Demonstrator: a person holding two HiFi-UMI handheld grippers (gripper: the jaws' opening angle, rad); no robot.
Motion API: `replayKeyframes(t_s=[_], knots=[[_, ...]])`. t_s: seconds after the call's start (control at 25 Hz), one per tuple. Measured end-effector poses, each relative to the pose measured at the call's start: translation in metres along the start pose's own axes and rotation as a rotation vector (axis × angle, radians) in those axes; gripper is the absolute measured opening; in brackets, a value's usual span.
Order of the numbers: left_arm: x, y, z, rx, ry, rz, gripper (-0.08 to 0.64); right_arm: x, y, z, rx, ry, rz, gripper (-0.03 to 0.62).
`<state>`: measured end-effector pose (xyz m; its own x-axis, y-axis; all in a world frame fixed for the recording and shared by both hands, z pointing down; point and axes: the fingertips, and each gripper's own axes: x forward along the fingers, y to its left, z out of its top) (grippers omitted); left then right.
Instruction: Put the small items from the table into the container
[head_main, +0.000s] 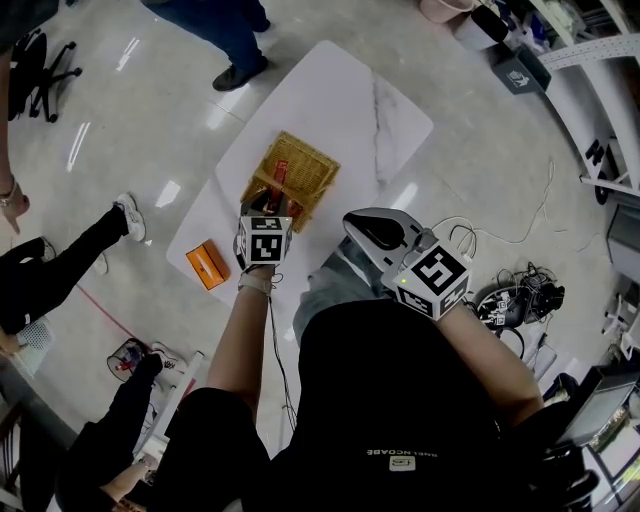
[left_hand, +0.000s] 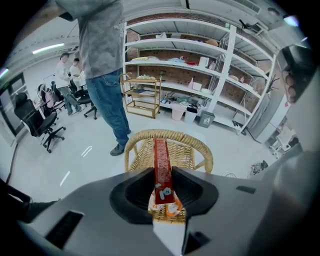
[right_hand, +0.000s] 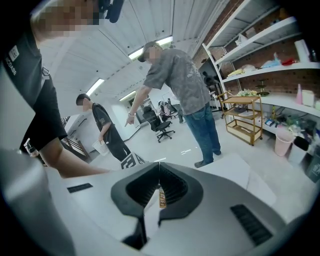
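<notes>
One red bar (left_hand: 160, 155) in left claw (left_hand: 162, 174)

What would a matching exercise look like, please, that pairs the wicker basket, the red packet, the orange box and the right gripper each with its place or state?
Things:
1. wicker basket
2. red packet
3. orange box
4. right gripper

Places or states:
A. jaws together, nothing held
B. near a corner of the white table
C. mid-table
D. clamped in the left gripper

Pairs: 1-C, 2-D, 3-B, 4-A
</notes>
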<state>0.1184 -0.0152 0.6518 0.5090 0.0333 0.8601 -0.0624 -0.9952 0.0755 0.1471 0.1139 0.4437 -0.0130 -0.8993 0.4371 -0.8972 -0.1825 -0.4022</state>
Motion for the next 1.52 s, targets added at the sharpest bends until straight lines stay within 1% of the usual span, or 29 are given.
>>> replayKeyframes(t_s=[0.28, 0.52, 0.8, 1.0, 1.24, 1.52], knots=[[-0.003, 0.003, 0.002, 0.009, -0.032, 0.010, 0.112, 0.000, 0.002, -0.003, -0.005, 0.010, 0.006, 0.011], [-0.008, 0.004, -0.001, -0.005, -0.039, 0.022, 0.112, 0.001, 0.006, -0.003, -0.013, 0.012, 0.017, 0.011], [-0.025, 0.009, -0.003, -0.025, -0.072, 0.049, 0.112, 0.006, 0.017, 0.001, -0.038, 0.010, 0.051, 0.011], [-0.046, 0.012, 0.001, -0.043, -0.103, 0.067, 0.112, 0.012, 0.027, 0.007, -0.066, 0.008, 0.082, 0.011], [-0.080, 0.013, 0.008, -0.060, -0.159, 0.100, 0.110, 0.018, 0.043, 0.017, -0.102, 0.003, 0.129, 0.011], [-0.129, 0.013, 0.016, -0.095, -0.231, 0.140, 0.110, 0.032, 0.070, 0.030, -0.145, -0.003, 0.207, 0.011]])
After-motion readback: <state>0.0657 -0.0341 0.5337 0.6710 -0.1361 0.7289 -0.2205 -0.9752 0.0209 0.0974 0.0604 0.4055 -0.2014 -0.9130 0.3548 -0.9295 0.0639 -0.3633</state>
